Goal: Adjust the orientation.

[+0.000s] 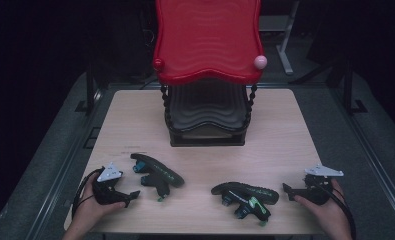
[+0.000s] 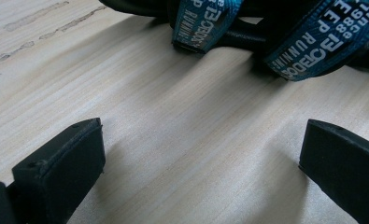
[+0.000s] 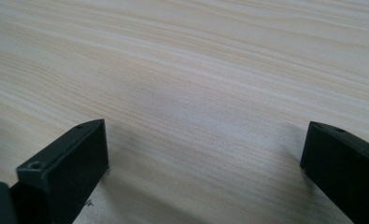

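Two black sandals lie on the pale wooden table. The left sandal has blue straps and the right sandal shows blue and green trim. My left gripper rests on the table at the lower left, pointing at the left sandal, and is open with nothing between its jaws. In the left gripper view my left gripper spans bare wood, and the blue printed straps lie just beyond it. My right gripper rests at the lower right, open, aimed toward the right sandal. In the right gripper view my right gripper spans bare wood.
A two-tier shoe rack stands at the table's far middle, with a red wavy top shelf over a black lower shelf. A pink knob caps its right post. Dark floor and metal frames surround the table.
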Tool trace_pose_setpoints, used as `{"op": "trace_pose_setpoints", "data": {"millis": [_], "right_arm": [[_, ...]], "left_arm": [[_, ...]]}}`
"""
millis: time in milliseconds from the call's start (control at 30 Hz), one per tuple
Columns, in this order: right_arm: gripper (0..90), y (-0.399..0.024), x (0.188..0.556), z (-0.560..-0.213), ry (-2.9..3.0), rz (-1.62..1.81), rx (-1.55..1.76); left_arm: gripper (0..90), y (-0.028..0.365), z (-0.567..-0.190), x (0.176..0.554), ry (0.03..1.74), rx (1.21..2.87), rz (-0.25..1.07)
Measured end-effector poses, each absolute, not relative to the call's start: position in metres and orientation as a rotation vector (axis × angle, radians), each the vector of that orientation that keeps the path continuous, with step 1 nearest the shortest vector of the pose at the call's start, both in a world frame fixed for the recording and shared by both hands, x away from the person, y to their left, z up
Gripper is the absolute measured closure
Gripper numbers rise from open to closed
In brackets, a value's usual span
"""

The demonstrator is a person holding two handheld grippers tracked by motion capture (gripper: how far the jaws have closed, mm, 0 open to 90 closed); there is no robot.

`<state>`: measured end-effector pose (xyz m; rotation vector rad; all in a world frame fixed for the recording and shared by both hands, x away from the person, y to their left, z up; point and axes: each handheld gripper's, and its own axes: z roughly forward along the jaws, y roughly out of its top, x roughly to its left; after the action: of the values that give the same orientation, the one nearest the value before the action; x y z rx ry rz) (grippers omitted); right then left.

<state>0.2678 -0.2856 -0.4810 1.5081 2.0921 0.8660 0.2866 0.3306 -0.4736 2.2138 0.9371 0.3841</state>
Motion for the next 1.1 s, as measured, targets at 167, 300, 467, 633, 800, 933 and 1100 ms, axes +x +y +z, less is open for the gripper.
{"op": "trace_pose_setpoints", "data": {"millis": [167, 300, 467, 633, 800, 933, 1100], "right_arm": [[0.3, -0.286, 0.268, -0.481, 2.093, 0.866, 1.508], [0.3, -0.286, 0.268, -0.481, 2.094, 0.866, 1.507], [0.3, -0.286, 0.268, -0.481, 2.095, 0.867, 1.505], [0.3, -0.287, 0.268, -0.481, 2.096, 0.867, 1.505], [0.3, -0.287, 0.269, -0.481, 2.094, 0.867, 1.507], [0.3, -0.287, 0.27, -0.481, 2.096, 0.867, 1.502], [0.3, -0.287, 0.27, -0.481, 2.097, 0.867, 1.502]], "left_arm": [[0.0, 0.331, -0.474, 0.286, 0.943, 2.211, 0.384], [1.5, 0.332, -0.473, 0.285, 0.938, 2.206, 0.388], [18.2, 0.339, -0.469, 0.283, 0.935, 2.175, 0.361], [37.1, 0.341, -0.462, 0.279, 0.894, 2.154, 0.339], [46.0, 0.335, -0.455, 0.273, 0.833, 2.137, 0.339], [48.2, 0.327, -0.45, 0.27, 0.784, 2.136, 0.329], [48.6, 0.315, -0.448, 0.272, 0.747, 2.131, 0.311]]}}
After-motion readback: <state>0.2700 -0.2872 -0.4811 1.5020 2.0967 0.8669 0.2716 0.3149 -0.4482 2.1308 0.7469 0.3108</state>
